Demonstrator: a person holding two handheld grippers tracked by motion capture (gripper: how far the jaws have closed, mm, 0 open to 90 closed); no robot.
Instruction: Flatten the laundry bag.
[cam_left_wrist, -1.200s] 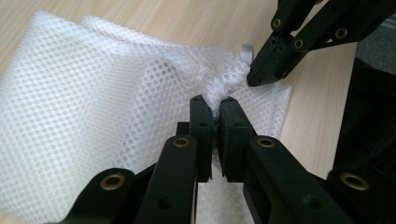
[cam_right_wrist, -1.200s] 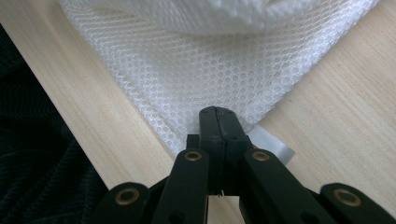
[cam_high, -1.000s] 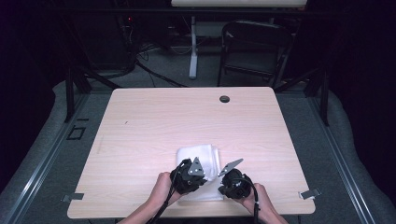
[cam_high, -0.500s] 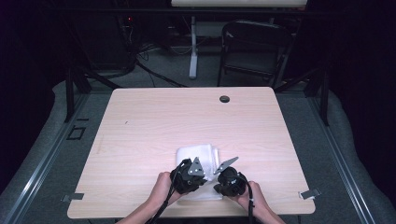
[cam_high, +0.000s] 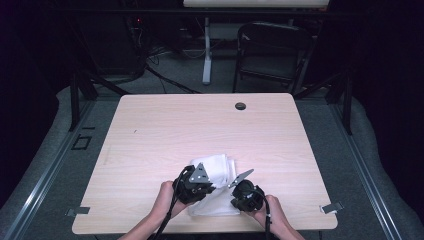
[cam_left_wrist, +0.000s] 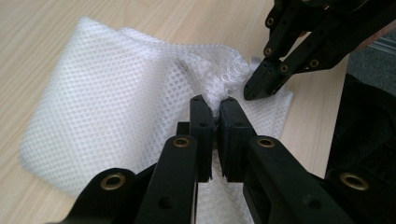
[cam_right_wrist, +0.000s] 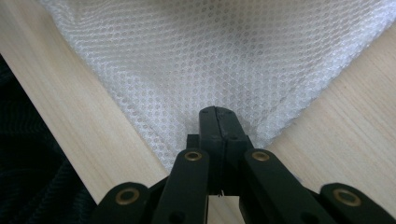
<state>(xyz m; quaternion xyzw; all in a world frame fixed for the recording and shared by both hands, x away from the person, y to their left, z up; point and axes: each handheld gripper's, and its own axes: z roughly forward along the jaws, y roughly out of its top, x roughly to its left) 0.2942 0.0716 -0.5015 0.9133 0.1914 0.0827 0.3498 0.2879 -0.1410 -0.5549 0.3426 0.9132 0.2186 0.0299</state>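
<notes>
- Folding looks like the step in hand: in the high view the white mesh cloth (cam_high: 215, 185) lies near the table's (cam_high: 150, 130) front edge, the left gripper (cam_high: 200, 184) on its near left part and the right gripper (cam_high: 239, 192) at its near right corner.
- In the left gripper view the jaws are clamped on a bunched ridge of the cloth (cam_left_wrist: 107, 93); the other gripper (cam_left_wrist: 261, 84) bites the cloth just beyond.
- In the right gripper view the jaws pinch the cloth's (cam_right_wrist: 210, 56) corner, pressed together. Next, I judge, both must lift and carry their holds over the cloth evenly.

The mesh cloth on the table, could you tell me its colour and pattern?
The mesh cloth is white with a fine honeycomb weave, clearest in the right gripper view.
</notes>
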